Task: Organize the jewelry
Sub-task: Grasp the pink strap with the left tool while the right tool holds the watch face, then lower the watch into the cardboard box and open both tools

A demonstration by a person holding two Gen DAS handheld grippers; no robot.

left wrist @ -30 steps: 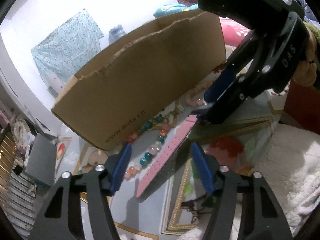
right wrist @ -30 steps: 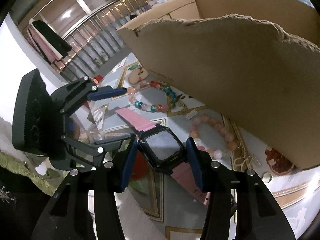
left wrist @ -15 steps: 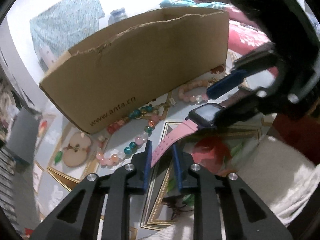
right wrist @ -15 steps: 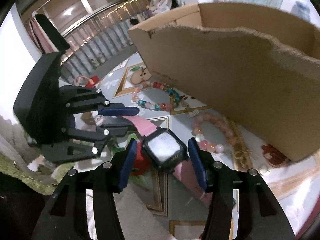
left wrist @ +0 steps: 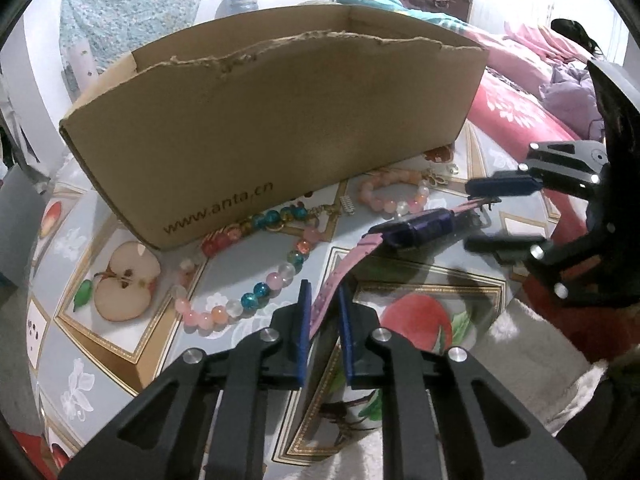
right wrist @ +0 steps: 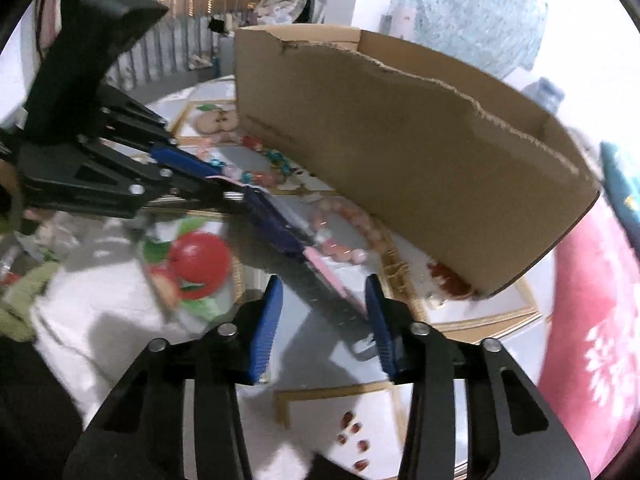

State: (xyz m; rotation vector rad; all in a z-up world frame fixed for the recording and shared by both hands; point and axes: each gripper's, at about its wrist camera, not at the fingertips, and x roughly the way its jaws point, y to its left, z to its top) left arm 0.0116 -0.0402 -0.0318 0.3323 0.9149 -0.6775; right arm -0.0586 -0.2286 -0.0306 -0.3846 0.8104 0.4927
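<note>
Between left gripper [left wrist: 323,312] jaws: pink strap end of watch [left wrist: 420,227], pads clamped on it. Ahead and rightward from there, long axis running up off the table to the dark case, far strap end reaching between right gripper [right wrist: 322,312] jaws. Right jaws apart and closing, not yet pressing strap. Watch lying roughly straight from one gripper to the other, lifted clear. Beyond both: box [left wrist: 272,120], bracelets [left wrist: 248,280] at its foot.

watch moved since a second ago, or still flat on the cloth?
Yes. The watch has lifted off the tablecloth, strap end pinched in the left gripper, swung away from the cardboard box.
</note>
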